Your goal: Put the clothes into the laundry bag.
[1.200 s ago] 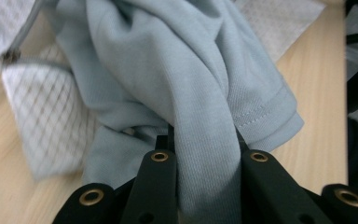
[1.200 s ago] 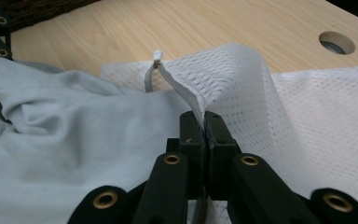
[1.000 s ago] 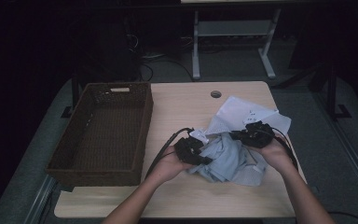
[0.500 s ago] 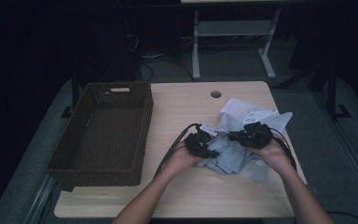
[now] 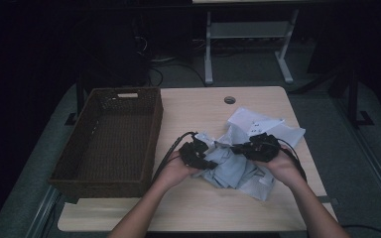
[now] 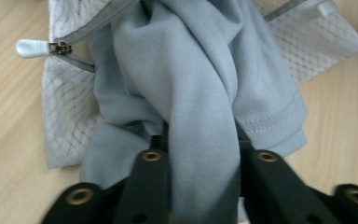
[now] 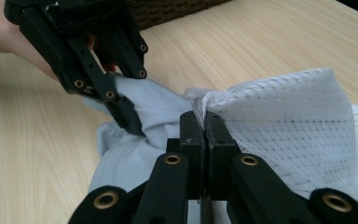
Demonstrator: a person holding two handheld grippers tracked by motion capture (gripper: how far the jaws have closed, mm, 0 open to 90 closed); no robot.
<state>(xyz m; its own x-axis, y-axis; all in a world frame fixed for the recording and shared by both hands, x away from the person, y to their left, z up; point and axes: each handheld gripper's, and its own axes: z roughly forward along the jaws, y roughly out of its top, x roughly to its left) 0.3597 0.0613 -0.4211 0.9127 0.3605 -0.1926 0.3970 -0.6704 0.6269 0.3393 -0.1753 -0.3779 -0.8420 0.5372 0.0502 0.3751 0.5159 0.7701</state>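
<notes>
- A grey-blue garment (image 6: 200,93) lies crumpled on the right half of the desk (image 5: 203,114), partly tucked into a white mesh bag (image 7: 284,107) whose zipper pull (image 6: 30,46) rests on the wood beside it.
- The right tongs (image 7: 204,126) are clenched on the hemmed edge of the mesh bag, jaws pressed together with the fabric pinched between them.
- The left tongs (image 6: 200,158) have a thick fold of the garment running between their jaws; the jaws have just been opening, and whether the pads press on the cloth I cannot tell.
- In the high view, the two tongs sit near each other over the heap, left (image 5: 196,154) and right (image 5: 259,147).
- A dark woven basket (image 5: 84,168) stands on the left half of the desk, apart from the cloth.
</notes>
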